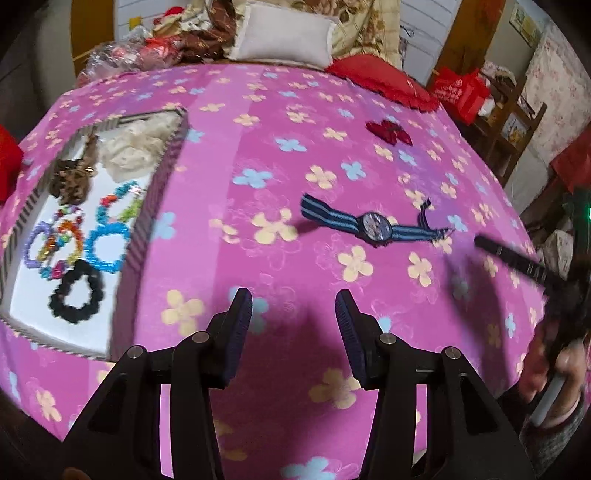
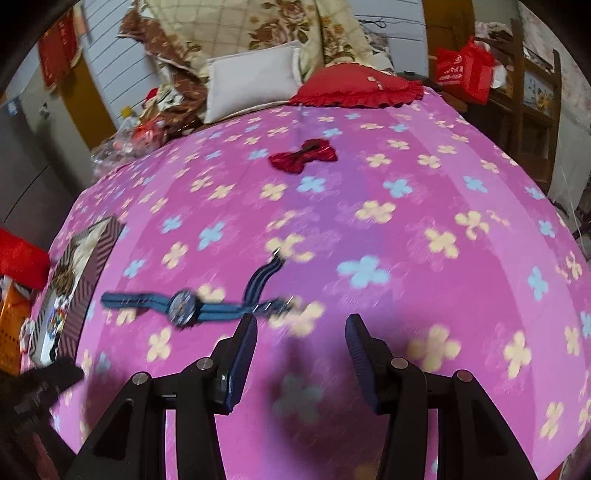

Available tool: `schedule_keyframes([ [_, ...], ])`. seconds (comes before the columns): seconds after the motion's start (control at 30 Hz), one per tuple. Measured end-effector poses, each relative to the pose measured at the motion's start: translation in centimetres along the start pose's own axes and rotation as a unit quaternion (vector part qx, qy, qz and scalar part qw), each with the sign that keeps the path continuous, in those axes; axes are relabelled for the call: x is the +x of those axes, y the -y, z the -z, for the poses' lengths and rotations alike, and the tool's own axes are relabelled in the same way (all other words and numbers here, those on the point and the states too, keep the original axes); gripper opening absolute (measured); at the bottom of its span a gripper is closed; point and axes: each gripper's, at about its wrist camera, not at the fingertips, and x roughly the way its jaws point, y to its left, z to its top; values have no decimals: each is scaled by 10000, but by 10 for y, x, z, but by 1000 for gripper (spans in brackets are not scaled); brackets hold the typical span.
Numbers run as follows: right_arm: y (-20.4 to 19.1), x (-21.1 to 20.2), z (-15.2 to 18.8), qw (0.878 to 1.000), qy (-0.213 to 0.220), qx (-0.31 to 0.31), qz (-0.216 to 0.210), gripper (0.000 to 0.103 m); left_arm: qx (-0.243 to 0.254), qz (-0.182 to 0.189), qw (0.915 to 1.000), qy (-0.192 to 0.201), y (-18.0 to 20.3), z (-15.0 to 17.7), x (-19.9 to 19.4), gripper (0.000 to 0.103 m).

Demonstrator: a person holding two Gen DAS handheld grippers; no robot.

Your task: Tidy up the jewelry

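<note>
A striped box (image 1: 147, 206) at the left holds several beaded bracelets (image 1: 107, 236), a black scrunchie (image 1: 75, 291), a brown hair tie and cream fabric; it also shows in the right wrist view (image 2: 79, 284). A blue striped wristwatch (image 1: 373, 225) lies on the pink floral bedspread, ahead of my left gripper (image 1: 293, 301), which is open and empty. In the right wrist view the watch (image 2: 184, 306) lies just left of my right gripper (image 2: 301, 325), also open and empty. A red bow (image 1: 388, 133) (image 2: 304, 157) lies farther back.
A white pillow (image 1: 284, 33), a red cushion (image 2: 354, 86) and folded blankets sit at the bed's head. A red bag (image 2: 461, 70) and wooden shelves stand at the right. The right gripper's finger (image 1: 509, 260) shows at the left view's right edge.
</note>
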Motion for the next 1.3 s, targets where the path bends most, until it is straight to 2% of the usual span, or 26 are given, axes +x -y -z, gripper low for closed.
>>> schedule_keyframes([
  [0.2,11,32,-49,9996,-203,202,23,49,441,-134,9989,-19,13,-2,21,46],
  [0.3,9,54,-80,9990,-319,319,59,49,669,-60,9977,0,18,-10,32,47],
  [0.43,8,89,-121,9968,-530,596,-112,49,749,97,9971,56,16,-21,43,46],
  [0.6,9,146,-172,9936,-695,854,249,49,697,250,9971,175,5,-28,48,46],
  [0.8,24,195,-203,9853,-817,1422,480,50,546,454,9974,134,-12,-29,56,47],
  [0.83,22,197,-207,9858,-694,1417,577,53,521,496,9974,96,-14,-30,58,46],
  [0.97,10,209,-218,9870,-727,1137,871,52,448,543,9975,40,-19,-28,61,46],
  [1.03,1,212,-220,9880,-756,889,1011,35,445,548,9975,42,-19,-27,62,46],
  [1.07,-3,214,-220,9884,-778,743,1075,31,445,555,9975,46,-18,-27,62,46],
  [1.13,-12,216,-220,9878,-882,445,1202,5,445,583,9973,51,-18,-26,62,46],
  [1.2,-17,215,-216,9876,-959,252,1215,2,476,597,9971,70,-16,-25,61,47],
  [1.3,-17,200,-202,9902,-1024,168,934,2,541,643,9964,140,-11,-23,58,47],
])
